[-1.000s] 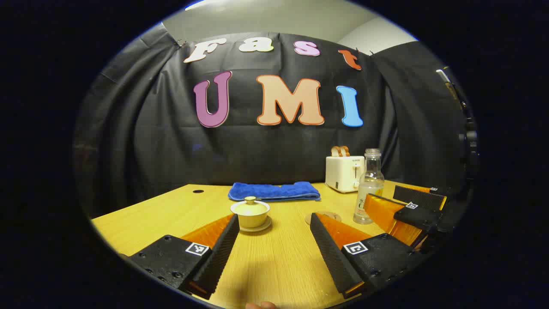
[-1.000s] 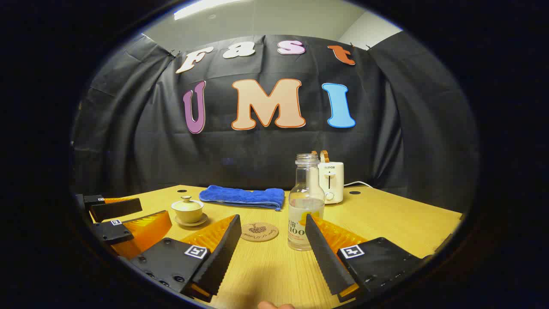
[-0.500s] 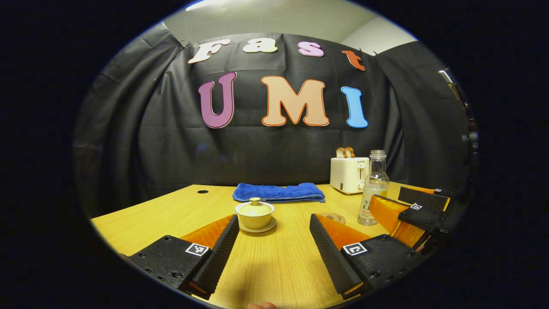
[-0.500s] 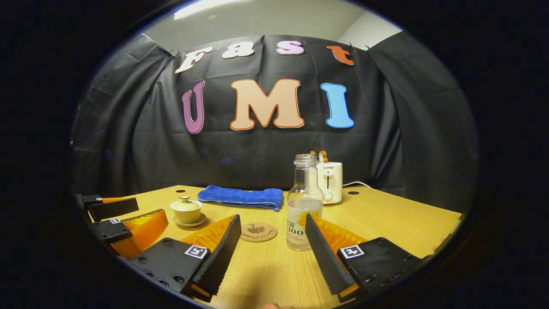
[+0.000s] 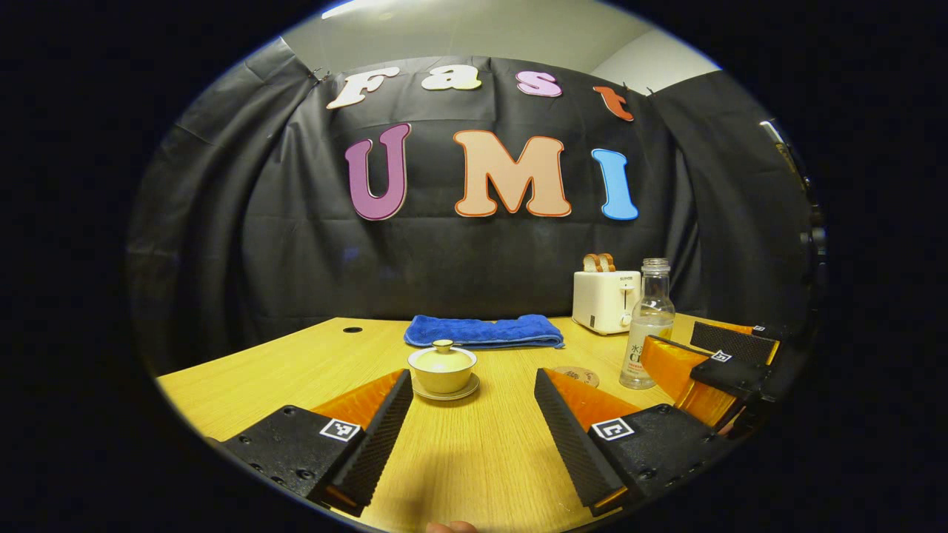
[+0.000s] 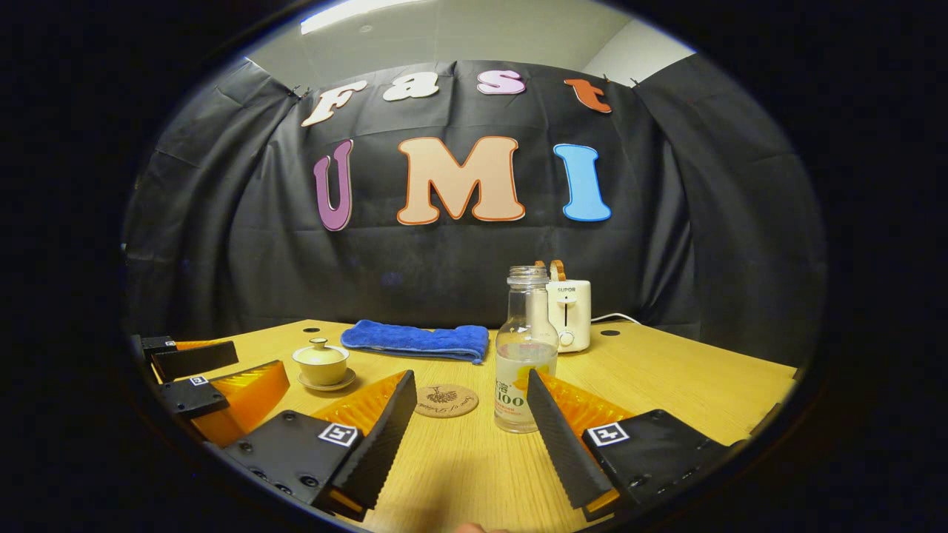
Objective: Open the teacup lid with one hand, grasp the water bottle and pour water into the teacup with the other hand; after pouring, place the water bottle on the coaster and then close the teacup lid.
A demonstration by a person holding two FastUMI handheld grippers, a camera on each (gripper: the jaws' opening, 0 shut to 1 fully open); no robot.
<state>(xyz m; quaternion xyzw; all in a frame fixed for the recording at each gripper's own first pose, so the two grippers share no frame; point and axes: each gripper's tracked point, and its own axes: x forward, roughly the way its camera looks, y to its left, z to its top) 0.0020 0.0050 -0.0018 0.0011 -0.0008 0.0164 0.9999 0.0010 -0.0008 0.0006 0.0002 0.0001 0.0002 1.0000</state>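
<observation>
Wooden table [image 5: 311,366] | teacup [image 5: 442,367] lidded | water bottle [image 6: 526,348] seemingly part-full | both grippers [image 5: 474,429] [image 6: 468,433] agape, empty

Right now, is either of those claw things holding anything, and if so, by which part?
Nothing is held. The left gripper is open, short of the teacup; the right gripper is open, short of the water bottle.

table [image 5: 474,451]: pale wood, visible grain, satin sheen | teacup [image 5: 442,370], its lid [image 5: 442,357]: glazed ceramic, glossy | water bottle [image 6: 526,348]: clear glass-like, shiny, paper label | coaster [image 6: 446,400]: matt, cork-like | towel [image 6: 416,340]: soft nappy cloth | toaster [image 5: 606,300]: smooth plastic-looking casing | wall [image 6: 222,252]: matt creased cloth
</observation>
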